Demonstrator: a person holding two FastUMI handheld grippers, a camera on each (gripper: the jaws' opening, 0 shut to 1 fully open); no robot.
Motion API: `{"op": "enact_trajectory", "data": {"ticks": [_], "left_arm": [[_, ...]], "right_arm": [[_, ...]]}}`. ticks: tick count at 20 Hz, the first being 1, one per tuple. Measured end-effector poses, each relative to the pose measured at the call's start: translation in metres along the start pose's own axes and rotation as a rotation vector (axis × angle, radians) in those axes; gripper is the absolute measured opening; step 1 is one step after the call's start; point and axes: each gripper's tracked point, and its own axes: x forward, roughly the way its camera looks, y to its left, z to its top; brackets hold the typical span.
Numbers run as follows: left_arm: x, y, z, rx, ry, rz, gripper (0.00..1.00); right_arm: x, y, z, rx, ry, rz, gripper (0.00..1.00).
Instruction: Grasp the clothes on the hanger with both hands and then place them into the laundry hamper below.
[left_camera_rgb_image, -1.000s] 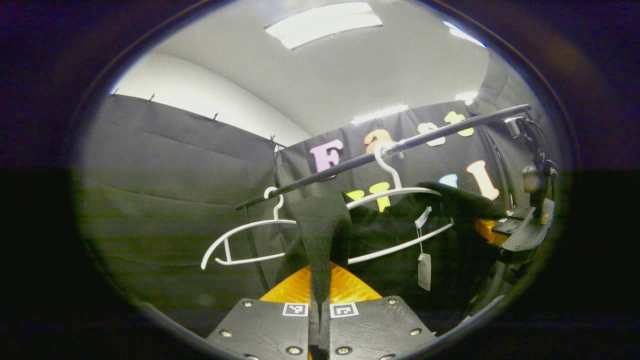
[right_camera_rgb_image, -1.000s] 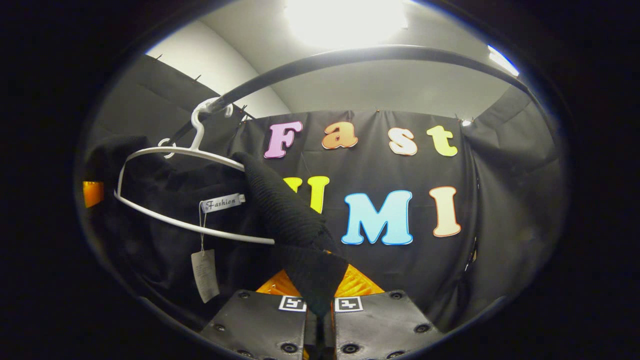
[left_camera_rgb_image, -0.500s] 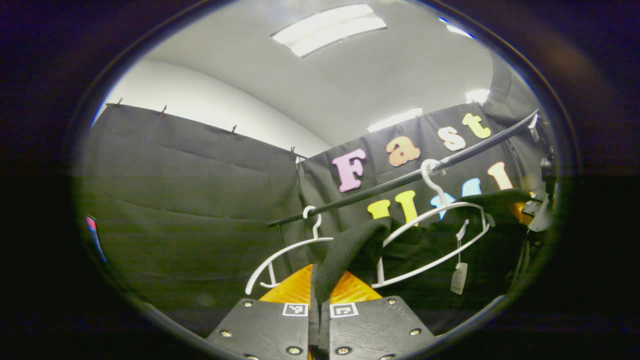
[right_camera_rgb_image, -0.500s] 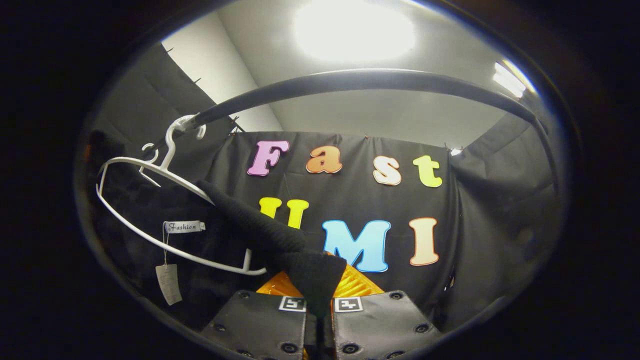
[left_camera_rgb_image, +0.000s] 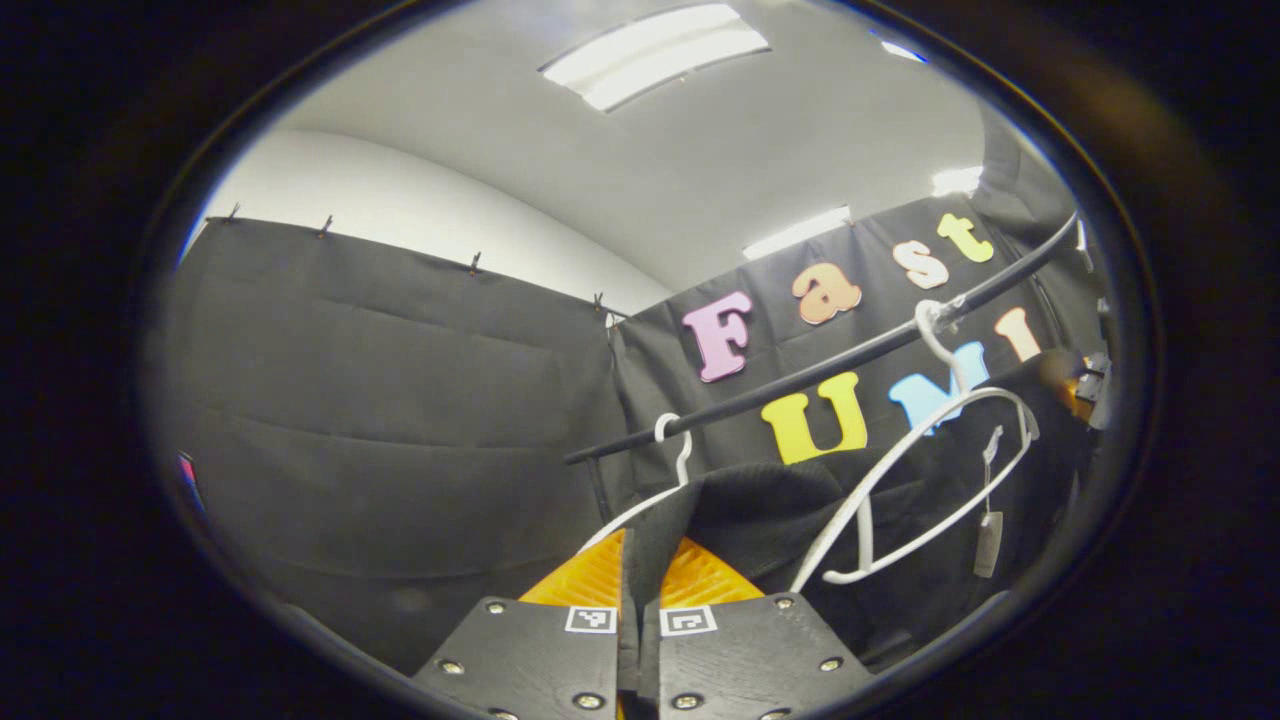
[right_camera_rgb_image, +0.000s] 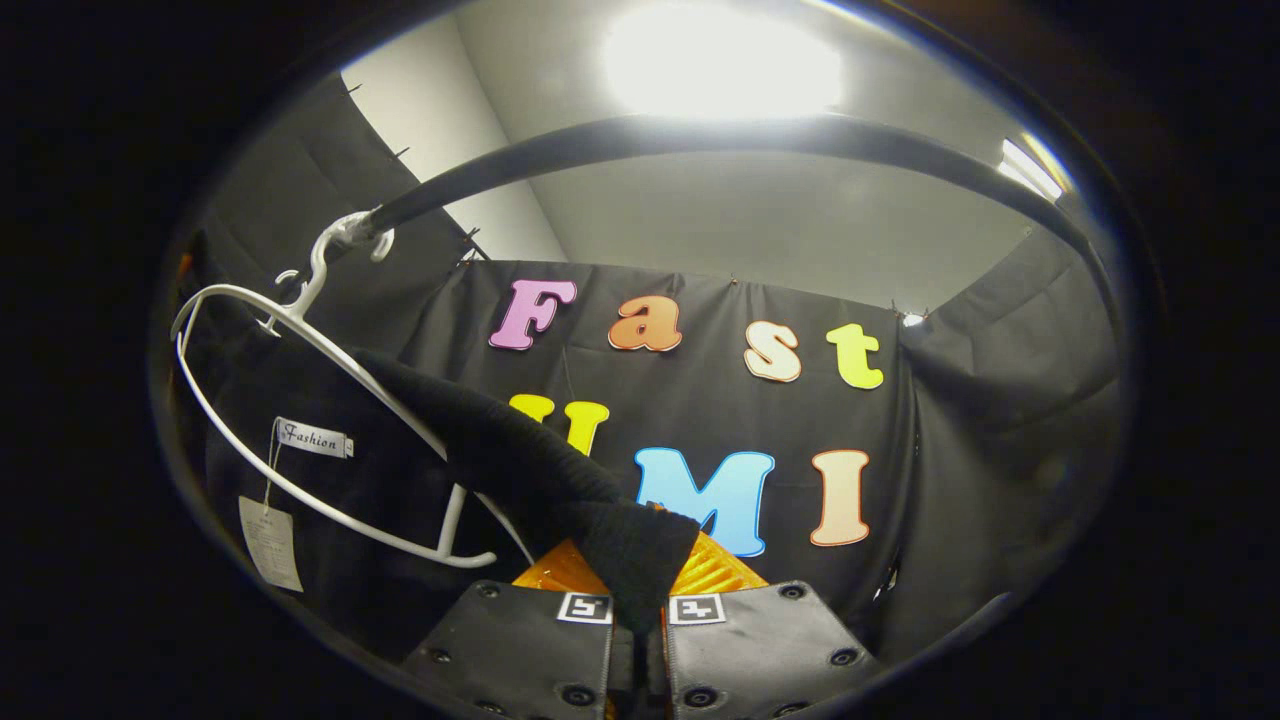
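Rail (right_camera_rgb_image: 700, 140) overhead; both claws pinching black garment (right_camera_rgb_image: 520, 470).

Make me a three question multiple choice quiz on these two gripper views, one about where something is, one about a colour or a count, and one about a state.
1. Where does the white hanger hang?
A. on the dark rail
B. on a wall hook
C. on a door handle

2. What colour is the garment?
A. red
B. black
C. white

3. What is the right gripper doing?
A. standing open with nothing between its fingers
B. shut on the hanger
C. shut on the garment

Answers:
1 A, the hanger's hook sits over the rail.
2 B, the knit cloth is black in both views.
3 C, a fold of the cloth is pinched between its closed fingers; the left gripper holds the garment the same way.
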Motion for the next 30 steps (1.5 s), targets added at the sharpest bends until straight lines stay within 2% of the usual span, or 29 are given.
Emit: {"op": "enact_trajectory", "data": {"ticks": [6, 17, 24, 30], "left_arm": [[0.002, -0.009, -0.045, -0.048, 0.073, -0.044, 0.0], [-0.013, -0.05, -0.096, -0.05, 0.166, -0.103, 0.0], [-0.027, -0.072, -0.123, -0.045, 0.224, -0.142, 0.0], [-0.05, -0.091, -0.138, -0.025, 0.255, -0.197, 0.0]], "right_arm": [[0.001, 0.005, -0.031, 0.029, 0.088, 0.034, 0.07], [-0.011, 0.001, -0.089, 0.028, 0.233, 0.041, 0.07], [-0.031, 0.002, -0.122, 0.021, 0.319, 0.052, 0.07], [-0.064, 0.024, -0.13, 0.002, 0.351, 0.105, 0.07]]}}
